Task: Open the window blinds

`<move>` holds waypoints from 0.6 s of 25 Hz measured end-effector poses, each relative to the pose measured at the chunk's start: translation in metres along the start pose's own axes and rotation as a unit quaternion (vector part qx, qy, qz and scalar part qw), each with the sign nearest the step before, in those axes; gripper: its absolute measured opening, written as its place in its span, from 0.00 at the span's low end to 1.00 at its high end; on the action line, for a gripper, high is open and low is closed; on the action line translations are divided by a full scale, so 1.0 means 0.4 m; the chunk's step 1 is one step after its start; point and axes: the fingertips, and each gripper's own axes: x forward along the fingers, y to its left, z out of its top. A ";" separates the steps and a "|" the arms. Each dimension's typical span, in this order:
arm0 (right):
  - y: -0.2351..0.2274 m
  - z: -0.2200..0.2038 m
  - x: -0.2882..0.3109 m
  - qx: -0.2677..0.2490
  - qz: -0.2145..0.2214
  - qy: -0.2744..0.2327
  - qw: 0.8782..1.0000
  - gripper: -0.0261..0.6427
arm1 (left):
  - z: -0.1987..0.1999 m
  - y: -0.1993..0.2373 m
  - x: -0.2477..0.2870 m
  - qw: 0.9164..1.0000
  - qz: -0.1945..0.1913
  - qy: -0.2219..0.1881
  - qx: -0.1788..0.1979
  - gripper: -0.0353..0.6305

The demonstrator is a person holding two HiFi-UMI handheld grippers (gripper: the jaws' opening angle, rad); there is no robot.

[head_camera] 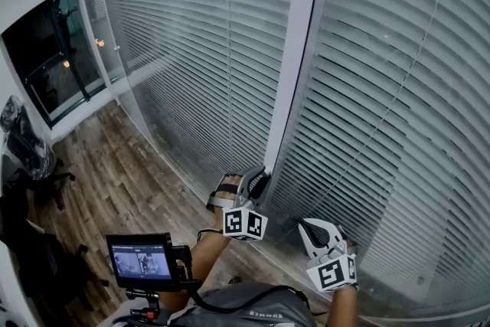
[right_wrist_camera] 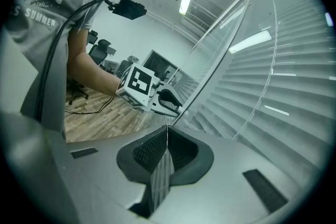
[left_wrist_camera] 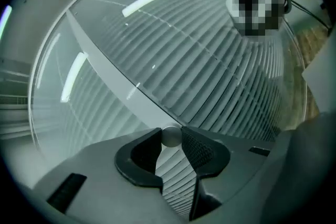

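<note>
Blinds (head_camera: 184, 50): slats closed, 0 opened yet.
Left gripper (head_camera: 256, 180): clamps a round knob (left_wrist_camera: 170, 136) (between its tips).
Right gripper (right_wrist_camera: 167, 129): jaws together and empty.

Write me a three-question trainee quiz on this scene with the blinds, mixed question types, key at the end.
1. True or false: the blinds are fully raised, leaving the glass bare.
2. What sits between the fingers of the left gripper?
A) a flat slat
B) a small round knob
C) nothing
3. Fill in: the fingers of the right gripper are ____ (open or shut), with nothing between them.

Key: 1 false, the slats hang down across the glass. 2 B. 3 shut.
</note>
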 end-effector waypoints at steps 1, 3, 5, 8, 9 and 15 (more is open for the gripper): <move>0.000 0.000 0.004 -0.001 0.002 0.000 1.000 0.04 | 0.002 -0.003 0.002 0.999 0.001 0.006 0.033 0.24; 0.027 -0.001 0.005 -0.003 0.004 -0.002 1.000 0.04 | -0.005 -0.019 -0.013 0.999 -0.001 0.003 0.036 0.24; 0.085 0.002 -0.009 -0.006 0.004 -0.005 1.000 0.04 | -0.015 -0.039 -0.051 0.999 -0.012 -0.015 -0.041 0.24; 0.101 0.017 -0.030 -0.009 0.006 -0.004 1.000 0.04 | -0.005 -0.011 -0.083 0.941 -0.059 -0.080 -0.324 0.24; 0.074 0.017 -0.024 -0.009 0.008 -0.002 1.000 0.04 | 0.000 0.007 -0.078 0.907 -0.071 -0.097 -0.404 0.24; 0.006 -0.003 0.002 -0.007 0.011 0.002 1.000 0.04 | -0.008 0.046 -0.021 0.859 -0.076 -0.107 -0.495 0.24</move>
